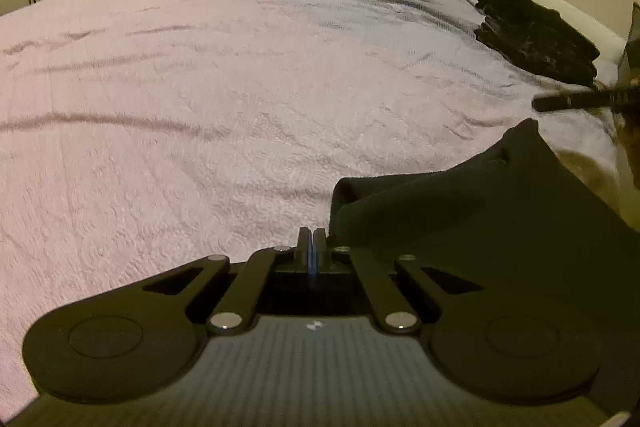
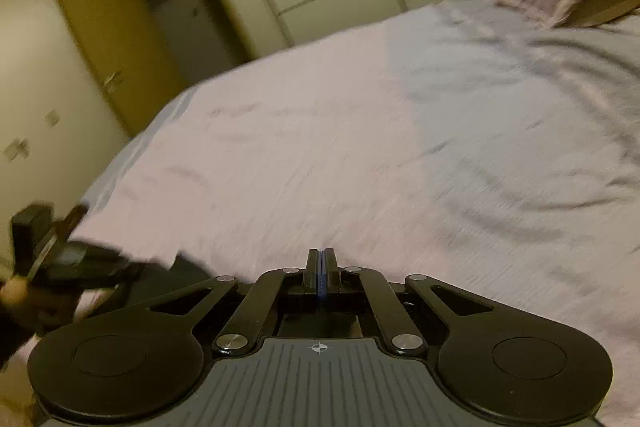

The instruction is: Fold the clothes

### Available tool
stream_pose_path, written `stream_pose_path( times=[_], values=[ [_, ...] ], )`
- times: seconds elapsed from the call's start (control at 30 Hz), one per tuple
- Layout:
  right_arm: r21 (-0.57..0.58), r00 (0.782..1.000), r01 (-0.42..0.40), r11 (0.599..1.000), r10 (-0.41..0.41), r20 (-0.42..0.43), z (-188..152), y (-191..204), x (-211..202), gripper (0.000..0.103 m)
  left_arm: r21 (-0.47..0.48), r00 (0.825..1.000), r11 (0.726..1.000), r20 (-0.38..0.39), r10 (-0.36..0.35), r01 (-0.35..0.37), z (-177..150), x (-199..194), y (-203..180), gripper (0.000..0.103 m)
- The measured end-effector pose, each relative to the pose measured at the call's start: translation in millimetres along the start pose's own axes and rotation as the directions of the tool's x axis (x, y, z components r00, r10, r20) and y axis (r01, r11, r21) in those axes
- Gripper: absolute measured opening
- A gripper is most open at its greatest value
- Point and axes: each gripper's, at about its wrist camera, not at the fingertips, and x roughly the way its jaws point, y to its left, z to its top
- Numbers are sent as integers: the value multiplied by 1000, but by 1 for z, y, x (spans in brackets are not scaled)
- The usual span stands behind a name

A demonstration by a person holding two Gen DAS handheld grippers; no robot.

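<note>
Clenched on nothing, the left tongs [image 1: 311, 241] hover just beside a dark garment [image 1: 460, 203] lying at the near edge of the bed [image 1: 200, 87]. The right tongs [image 2: 321, 265] look clenched and empty too, though that view is blurred. Closing again beside the cloth rather than over its edge would miss it or pinch the pink bedspread [image 2: 320, 147] instead.
</note>
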Motion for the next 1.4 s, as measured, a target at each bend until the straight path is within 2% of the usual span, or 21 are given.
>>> stream_pose_path(
  times=[0.03, 0.07, 0.13, 0.17, 0.2, 0.3, 0.43, 0.47, 0.5, 0.53, 0.63, 0.7, 0.8, 0.87, 0.97, 1.0, 1.03, 1.07, 1.23, 1.3, 1.4],
  values=[
    [-12, 1000, 1, 1000, -1, -4, -4, 3, 0, 1, -20, 1000, 1000, 4, -8, 8, -1, -3, 3, 0],
    [-20, 1000, 1, 1000, -1, -7, -8, 6, -1, 6, -36, 1000, 999, 15, -9, 9, -1, -8, 5, 0],
    [-6, 1000, -2, 1000, 2, 2, -15, 5, 1, 28, -67, 999, 998, 36, -9, 11, -1, -17, 10, 7],
    [3, 1000, -3, 1000, 3, 9, -18, 4, 2, 49, -82, 999, 997, 47, -9, 13, -1, -21, 12, 9],
    [10, 1000, -6, 1000, 6, 14, -21, 4, 4, 55, -101, 998, 995, 63, -15, 21, 0, -27, 14, 15],
    [24, 1000, -29, 999, 29, 7, -25, 5, 8, 55, -152, 993, 985, 97, -64, 78, 2, -31, 17, 21],
    [44, 998, -56, 997, 56, -3, -29, 2, 22, 54, -137, 994, 984, 16, -111, 112, 4, -8, 3, 21],
    [55, 998, -57, 997, 58, -4, -30, 1, 24, 33, -128, 994, 986, 10, -104, 105, 3, -3, 0, 21],
    [66, 998, -58, 996, 59, -4, -31, -1, 25, 7, -117, 995, 988, 11, -99, 99, 3, -3, -3, 13],
    [70, 998, -58, 996, 58, -2, -31, -2, 25, 7, -98, 995, 990, 28, -95, 97, 5, -8, -6, 0],
    [5, 998, -47, 999, 46, 41, -27, 6, 2, 6, -30, 991, 996, 104, -80, 83, 10, -31, -14, 1],
    [-28, 997, -47, 999, 48, 67, -22, 8, -6, 6, -24, 989, 996, 128, -79, 83, 13, -34, -12, 1],
    [-41, 998, -32, 999, 34, 59, -18, 2, 10, 6, -32, 994, 997, 86, -67, 70, 13, -10, -5, 1],
    [-19, 1000, -15, 1000, 15, 15, -24, -8, 32, 6, -33, 998, 998, 31, -60, 61, 7, 10, -1, 3],
    [20, 1000, -1, 1000, 1, -29, -31, -18, 48, 7, -54, 998, 997, 32, -59, 61, 4, 12, 4, 6],
    [17, 1000, 2, 1000, -2, -26, -32, -16, 44, 8, -66, 998, 996, 34, -56, 58, 4, 9, 6, 11],
    [11, 1000, 10, 1000, -9, -24, -32, -15, 41, 10, -71, 998, 996, 36, -42, 44, 5, 3, 7, 17],
    [-4, 999, 32, 999, -32, -25, -32, -11, 35, 14, -76, 999, 997, 38, -27, 29, 6, -3, 8, 19],
    [-109, 991, 136, 985, -135, 14, -34, 25, -12, 21, -89, 996, 995, 84, 41, -33, -3, -59, 4, 19],
    [-138, 993, 118, 983, -115, 26, -42, 47, -31, 25, -85, 993, 996, 107, 44, -35, -8, -84, -7, 19],
    [-158, 1000, -5, 987, 6, 3, -69, 84, -47, 27, -68, 992, 998, 128, 10, -1, -24, -115, -28, 19]
  ],
)
